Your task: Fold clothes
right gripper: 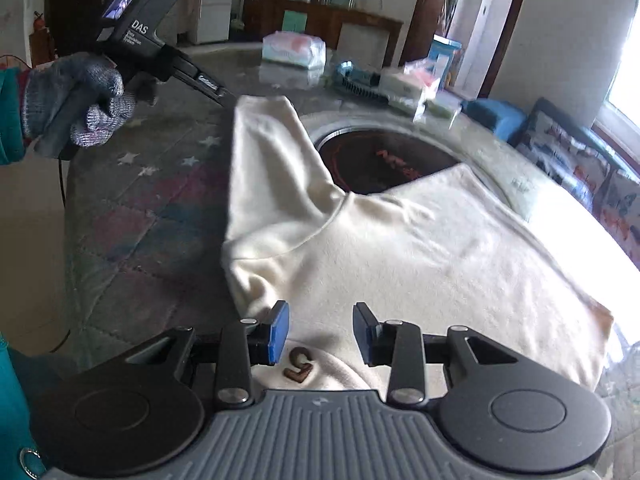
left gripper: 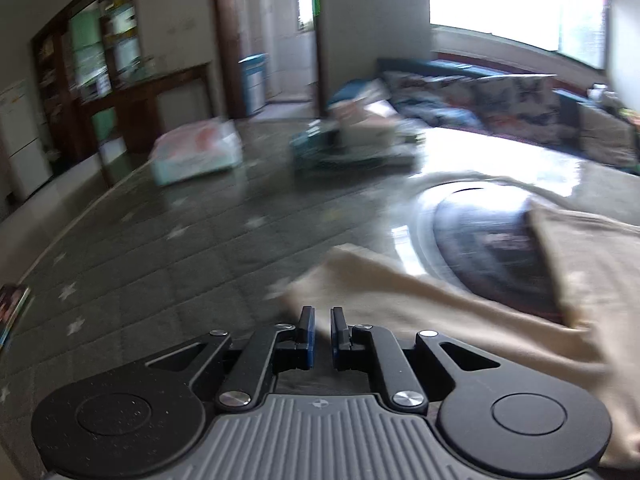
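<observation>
Daylight poured from a blown-out window (left gripper: 516, 0), glaring off the glossy table (left gripper: 480, 160). The left wrist view was heavily motion-blurred; the right wrist view was sharper. Fisheye distortion bent both views' edges.

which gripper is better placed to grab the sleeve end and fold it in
Left. The left gripper hangs at the end of the cream garment's sleeve, nearly closed. The right gripper is open over the garment's body.
</observation>
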Available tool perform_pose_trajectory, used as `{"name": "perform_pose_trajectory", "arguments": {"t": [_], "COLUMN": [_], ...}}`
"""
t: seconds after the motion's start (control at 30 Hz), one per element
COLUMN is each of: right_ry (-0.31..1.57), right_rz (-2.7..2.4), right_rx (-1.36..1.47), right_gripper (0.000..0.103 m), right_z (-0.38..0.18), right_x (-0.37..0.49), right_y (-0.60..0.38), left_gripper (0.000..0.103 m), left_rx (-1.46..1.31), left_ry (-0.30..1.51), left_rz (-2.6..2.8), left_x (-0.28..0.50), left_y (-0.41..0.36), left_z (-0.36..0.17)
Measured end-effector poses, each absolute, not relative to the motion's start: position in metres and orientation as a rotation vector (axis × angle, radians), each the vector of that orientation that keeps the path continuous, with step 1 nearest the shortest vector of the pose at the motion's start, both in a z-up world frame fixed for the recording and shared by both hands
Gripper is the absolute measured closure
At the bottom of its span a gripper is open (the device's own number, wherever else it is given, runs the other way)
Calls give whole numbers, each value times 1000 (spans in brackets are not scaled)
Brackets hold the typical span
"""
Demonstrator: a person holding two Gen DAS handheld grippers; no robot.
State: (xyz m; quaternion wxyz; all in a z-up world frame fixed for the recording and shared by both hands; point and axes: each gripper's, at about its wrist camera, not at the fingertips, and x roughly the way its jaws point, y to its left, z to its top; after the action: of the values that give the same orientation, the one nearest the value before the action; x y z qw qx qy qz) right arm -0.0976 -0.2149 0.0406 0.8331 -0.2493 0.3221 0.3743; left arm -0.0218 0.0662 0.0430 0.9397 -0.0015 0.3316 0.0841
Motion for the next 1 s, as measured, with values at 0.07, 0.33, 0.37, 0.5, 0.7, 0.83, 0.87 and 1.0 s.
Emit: {"name": "perform_pose_trajectory", "arguments": {"t": [0.07,0.33,0.37,0.5,0.7,0.83,0.87,1.0], "right_ry": [665,668,668,687,681,659,658,664], "right_rz": [769,732,727,700,674,720,737,799], "right_rx": [-528,-480,-477,-495,-471,-418,-413,-441], "right_gripper": [63,63,63,63,63,63,63,64], "right_z": [40,44,45,40,44,49,49,43], "right_x": [-102,-108,-108,-107,-106,-101,-99,-101], "right_y": [-218,-232,-235,-244,-254,-241,-237,-220], "left_gripper": [93,93,93,92,91,91,91,91], "left_rx": [3,24,36,113,199,224,225,231], "left_ry": [666,688,693,735,728,720,719,713], "left_rz": [74,-245,-274,-303,-323,-330,-332,-341], "left_x": [-31,-57,-59,-66,-78,-80,-80,-81], "left_y": [44,-39,-48,-61,-55,-56,-56,-54], "left_z": [49,41,39,23,20,20,19,18]}}
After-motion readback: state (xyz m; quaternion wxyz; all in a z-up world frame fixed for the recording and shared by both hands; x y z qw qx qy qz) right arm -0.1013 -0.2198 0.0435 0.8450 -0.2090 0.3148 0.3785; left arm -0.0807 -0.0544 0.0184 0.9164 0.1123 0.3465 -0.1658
